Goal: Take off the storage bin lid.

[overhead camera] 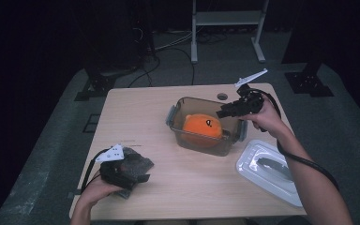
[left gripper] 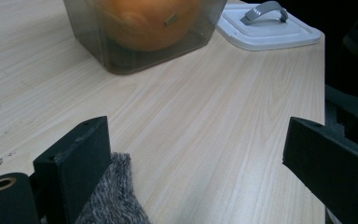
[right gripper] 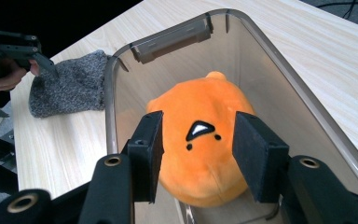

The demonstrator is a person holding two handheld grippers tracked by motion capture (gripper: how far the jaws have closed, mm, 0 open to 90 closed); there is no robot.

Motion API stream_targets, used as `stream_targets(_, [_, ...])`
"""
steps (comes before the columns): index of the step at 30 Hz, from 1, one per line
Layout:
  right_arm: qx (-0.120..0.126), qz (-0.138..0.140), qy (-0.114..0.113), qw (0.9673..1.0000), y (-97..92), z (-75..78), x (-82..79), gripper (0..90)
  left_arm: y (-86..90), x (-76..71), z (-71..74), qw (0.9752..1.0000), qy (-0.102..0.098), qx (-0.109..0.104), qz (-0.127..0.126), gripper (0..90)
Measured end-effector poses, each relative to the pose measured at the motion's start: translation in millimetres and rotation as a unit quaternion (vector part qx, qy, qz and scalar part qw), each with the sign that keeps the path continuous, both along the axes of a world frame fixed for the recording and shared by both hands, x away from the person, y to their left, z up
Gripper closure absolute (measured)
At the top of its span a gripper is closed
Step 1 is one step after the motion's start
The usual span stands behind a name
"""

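Observation:
An orange plush toy (overhead camera: 202,125) with a small black face lies inside a clear plastic container (overhead camera: 180,105) at the middle of the table. My right gripper (overhead camera: 221,112) hovers over the container's right side, jaws apart. In the right gripper view the plush (right gripper: 200,186) sits just beyond the gripper (right gripper: 199,123), and the pads do not press on it. My left gripper (overhead camera: 142,178) rests at the front left over a grey knitted cloth (overhead camera: 138,159). It (left gripper: 198,135) stands wide open, with the cloth (left gripper: 112,200) under its left jaw.
The container's white lid (overhead camera: 267,168) with a grey handle lies flat at the front right of the table. A cable hole (overhead camera: 222,96) sits behind the container. Bare wood (left gripper: 205,102) stretches between the cloth and the container. The floor around is dark, with stands and cables.

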State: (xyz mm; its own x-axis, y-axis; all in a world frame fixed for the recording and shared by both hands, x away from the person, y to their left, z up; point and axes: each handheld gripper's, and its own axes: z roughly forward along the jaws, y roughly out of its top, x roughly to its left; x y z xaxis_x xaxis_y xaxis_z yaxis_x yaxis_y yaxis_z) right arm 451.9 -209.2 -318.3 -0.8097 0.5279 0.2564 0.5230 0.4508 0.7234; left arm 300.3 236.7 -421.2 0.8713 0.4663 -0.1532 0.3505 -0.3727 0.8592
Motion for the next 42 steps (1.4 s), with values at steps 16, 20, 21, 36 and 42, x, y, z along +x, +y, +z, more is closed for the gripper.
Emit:
stream_targets(16, [0.014, -0.022, -0.015, 0.9996, -39.6, 6.5, -21.0, 47.9, -1.9, 0.3, -1.6, 1.0000, 0.002, 0.003, -0.002, 6.9])
stream_targets(20, [0.017, -0.026, -0.018, 0.9994, -50.2, 6.2, -27.2, 47.5, -2.0, 0.5, -2.1, 1.0000, 0.003, 0.003, -0.002, 6.9])
stream_targets(21, [0.017, -0.027, -0.018, 0.9993, -52.7, 6.1, -28.9, 47.3, -2.0, 0.5, -2.2, 1.0000, 0.003, 0.003, -0.002, 6.9])
stream_targets(36, [0.026, -0.039, -0.025, 0.9986, -86.6, -4.5, -51.8, 42.7, -3.3, 0.7, -3.0, 1.0000, 0.004, 0.004, -0.003, 6.9])
stream_targets(42, [0.032, -0.040, -0.024, 0.9984, -95.4, -14.0, -59.6, 41.3, -3.2, 0.8, -3.3, 1.0000, 0.005, 0.005, -0.003, 6.9])
